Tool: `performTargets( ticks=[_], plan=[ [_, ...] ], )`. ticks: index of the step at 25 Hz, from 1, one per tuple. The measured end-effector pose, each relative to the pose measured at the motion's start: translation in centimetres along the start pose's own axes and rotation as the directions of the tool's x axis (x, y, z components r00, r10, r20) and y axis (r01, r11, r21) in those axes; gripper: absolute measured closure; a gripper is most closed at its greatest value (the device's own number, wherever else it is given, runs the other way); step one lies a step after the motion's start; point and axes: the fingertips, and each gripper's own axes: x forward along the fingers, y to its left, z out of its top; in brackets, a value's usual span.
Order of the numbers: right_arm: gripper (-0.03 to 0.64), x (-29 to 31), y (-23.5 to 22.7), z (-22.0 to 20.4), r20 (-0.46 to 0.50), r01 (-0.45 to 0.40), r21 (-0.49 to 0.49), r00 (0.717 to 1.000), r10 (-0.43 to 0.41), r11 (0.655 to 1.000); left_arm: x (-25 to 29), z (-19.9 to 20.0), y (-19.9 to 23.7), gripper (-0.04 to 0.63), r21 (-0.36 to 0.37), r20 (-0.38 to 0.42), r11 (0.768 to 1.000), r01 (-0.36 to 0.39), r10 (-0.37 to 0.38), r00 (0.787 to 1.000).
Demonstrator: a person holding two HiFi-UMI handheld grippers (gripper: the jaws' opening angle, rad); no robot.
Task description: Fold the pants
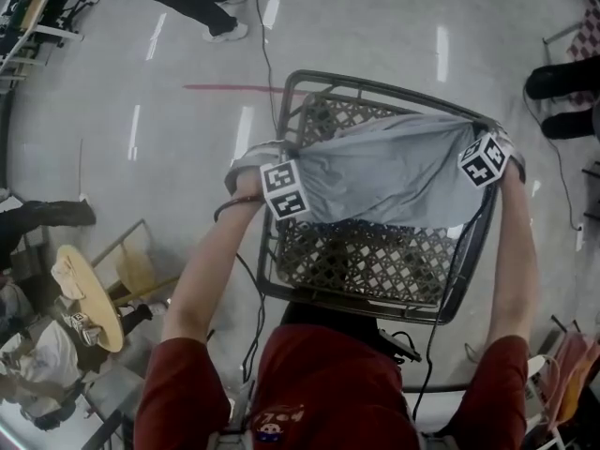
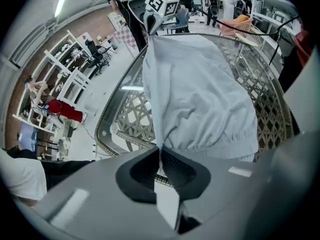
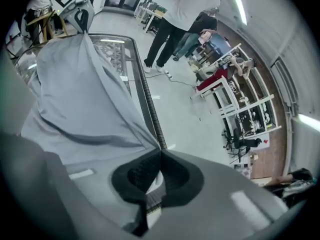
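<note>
The pants (image 1: 394, 172) are light grey, smooth and thin. They are held taut as one wide panel between the two grippers, over the far half of a glass-topped table (image 1: 361, 309) with a dark rim and a lattice weave under the glass. Seen from the head camera, the upper edge runs nearly straight from one grip to the other. The lower edge sags in a shallow curve across the tabletop, and I cannot tell whether the cloth touches the glass.

The left gripper (image 1: 274, 157) points steeply down with its jaws closed on the left corner of the pants. In the left gripper view, the dark pads (image 2: 172, 165) meet on a pinch of fabric just beside the gathered elastic waistband (image 2: 210, 145). Soft creases fan away from there towards the other grip.

The right gripper (image 1: 487, 139) is clamped on the opposite corner. In its own view the jaws are together with grey cloth drawn into the seam between them, and a long fold slants across the panel (image 3: 80, 99).

A black cable (image 1: 265, 54) trails over the pale floor (image 1: 394, 26) beyond the table.
</note>
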Motion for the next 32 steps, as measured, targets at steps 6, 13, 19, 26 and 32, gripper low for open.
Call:
performTargets(
  ticks=[6, 13, 19, 26, 32],
  plan=[
    [0.567, 3.4, 0.0, -0.1, -0.057, 0.051, 0.036, 0.997, -0.048, 0.998, 1.4, -0.4, 0.7, 0.487, -0.016, -0.006, 0.999, -0.033, 0.033, 0.999],
    [0.5, 3.2, -0.1, 1.0, -0.031, 0.053, 0.111, 0.998, -0.05, 0.992, 1.3, -0.7, 1.5, 0.423, -0.036, 0.0, 0.998, -0.057, 0.057, 0.998],
    [0.5, 0.4, 0.6, 2.5, 0.061, 0.053, 0.243, 0.996, -0.07, 0.969, 0.1, -0.6, 0.6, 0.411, -0.03, 0.008, 0.997, -0.07, 0.071, 0.997],
    [0.5, -7.1, 2.5, 5.2, 0.251, 0.037, 0.458, 0.953, -0.169, 0.888, -3.6, 0.7, -0.2, 0.411, -0.099, 0.076, 0.985, -0.141, 0.149, 0.986],
    [0.5, -15.0, 4.7, 5.3, 0.362, -0.012, 0.646, 0.885, -0.292, 0.763, -9.6, 5.4, -0.3, 0.413, -0.234, 0.22, 0.932, -0.277, 0.328, 0.919]
  ],
)
